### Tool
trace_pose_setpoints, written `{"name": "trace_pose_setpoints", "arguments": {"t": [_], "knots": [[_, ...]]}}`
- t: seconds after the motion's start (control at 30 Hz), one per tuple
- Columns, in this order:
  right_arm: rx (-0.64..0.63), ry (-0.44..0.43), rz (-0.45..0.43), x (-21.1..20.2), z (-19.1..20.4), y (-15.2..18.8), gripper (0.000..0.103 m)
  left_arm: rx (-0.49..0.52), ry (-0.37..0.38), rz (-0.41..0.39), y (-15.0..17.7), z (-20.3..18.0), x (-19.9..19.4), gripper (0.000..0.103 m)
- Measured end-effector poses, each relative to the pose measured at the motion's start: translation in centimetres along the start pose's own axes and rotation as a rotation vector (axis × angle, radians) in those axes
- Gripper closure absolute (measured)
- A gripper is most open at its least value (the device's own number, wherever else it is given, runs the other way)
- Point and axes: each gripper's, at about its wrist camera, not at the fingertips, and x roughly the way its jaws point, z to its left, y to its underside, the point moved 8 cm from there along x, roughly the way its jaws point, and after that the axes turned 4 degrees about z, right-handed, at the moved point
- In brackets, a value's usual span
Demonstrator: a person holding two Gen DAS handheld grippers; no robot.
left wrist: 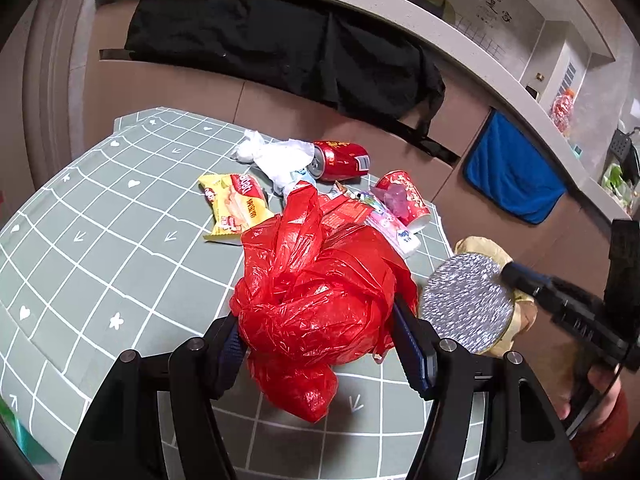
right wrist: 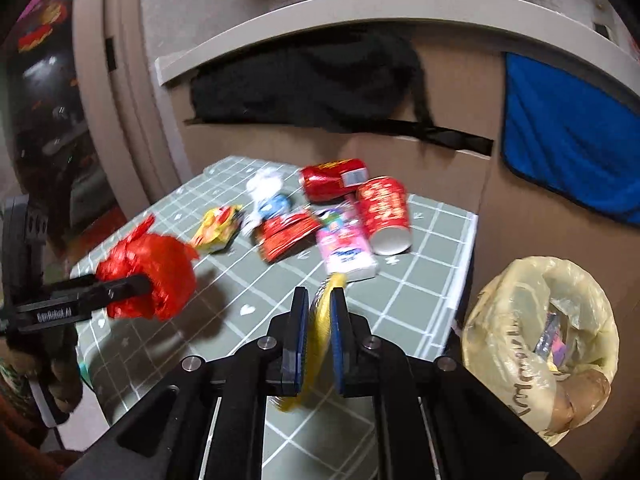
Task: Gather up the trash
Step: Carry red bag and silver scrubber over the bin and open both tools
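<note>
My left gripper [left wrist: 316, 320] is shut on a crumpled red plastic bag [left wrist: 316, 300] and holds it above the green grid tablecloth [left wrist: 100, 240]; the bag also shows in the right wrist view [right wrist: 152, 276]. My right gripper [right wrist: 320, 300] is shut on a round foil lid with a yellow rim [right wrist: 320, 332], seen edge-on; in the left wrist view the lid's silver face [left wrist: 466, 302] hangs past the table's right edge. A bin lined with a yellowish bag [right wrist: 540, 340] stands right of the table and holds some trash.
On the table lie a red can [left wrist: 340, 160], a red paper cup [left wrist: 404, 196], a yellow snack wrapper [left wrist: 236, 204], white tissue [left wrist: 276, 156], a pink tissue pack [right wrist: 344, 248] and a red wrapper [right wrist: 288, 236]. Cabinets with black cloth [left wrist: 280, 48] and a blue towel [left wrist: 512, 172] stand behind.
</note>
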Motion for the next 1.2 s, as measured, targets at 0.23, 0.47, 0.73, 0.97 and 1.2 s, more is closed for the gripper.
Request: {"name": "trace_pose_setpoints", "arguments": {"t": [0.23,0.47,0.73,0.97,1.2], "knots": [[0.031,-0.087,0.038,1.6,2.2,1.4,0.065,-0.014,0.003,-0.002,0.4,0.2,-0.4,0.037],[0.110,-0.082,0.112,4.1,0.6,3.3,0.089,0.014,0.008,0.009,0.5,-1.1,0.3,0.037],[0.076,-0.069,0.068,1.8,0.5,2.4,0.090,0.080,0.001,0.011,-0.2,-4.5,1.5,0.037],[0.050,-0.041,0.008,-1.1,-0.1,1.9,0.090,0.109,-0.021,-0.016,-1.4,-7.3,1.8,0.037],[0.042,0.024,-0.057,-4.3,-2.7,1.0,0.090,0.108,-0.033,-0.026,-3.9,-10.0,2.0,0.037]]}}
